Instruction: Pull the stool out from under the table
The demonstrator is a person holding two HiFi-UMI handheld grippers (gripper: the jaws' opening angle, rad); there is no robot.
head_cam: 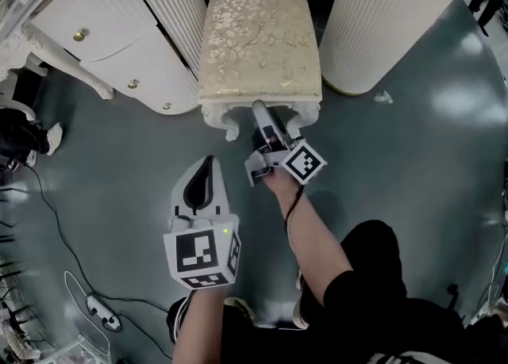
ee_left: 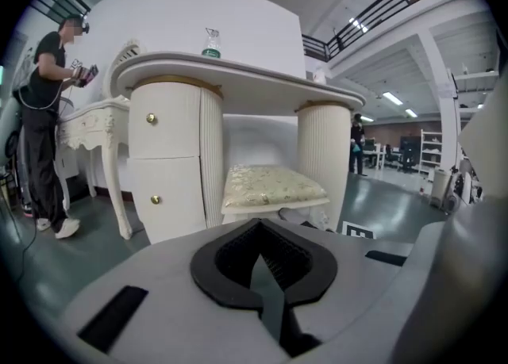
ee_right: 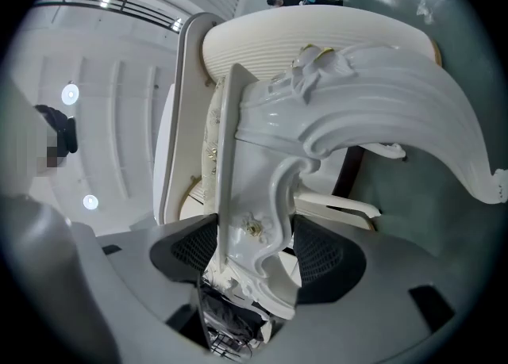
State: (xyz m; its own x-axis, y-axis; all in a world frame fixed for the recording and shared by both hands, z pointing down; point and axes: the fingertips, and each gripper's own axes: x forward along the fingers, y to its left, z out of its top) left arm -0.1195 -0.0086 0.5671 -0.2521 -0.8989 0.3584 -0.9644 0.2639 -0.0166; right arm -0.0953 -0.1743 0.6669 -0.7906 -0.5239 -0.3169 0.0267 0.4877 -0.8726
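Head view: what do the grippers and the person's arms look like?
The left gripper and right gripper are light grey plastic with black-lined jaws. Each carries a white cube with black square markers; the left cube shows a green light. A black cable runs along the right forearm. The right sleeve is short and black.

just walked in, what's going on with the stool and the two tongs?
A person is working a pair of handheld tongs. The right tongs are clamped on the carved front rail of the stool, which sits between the two pedestals of the white table, so the pull hasn't got far, if it has begun. The left tongs are shut and empty, held short of the stool and to its left, touching nothing.
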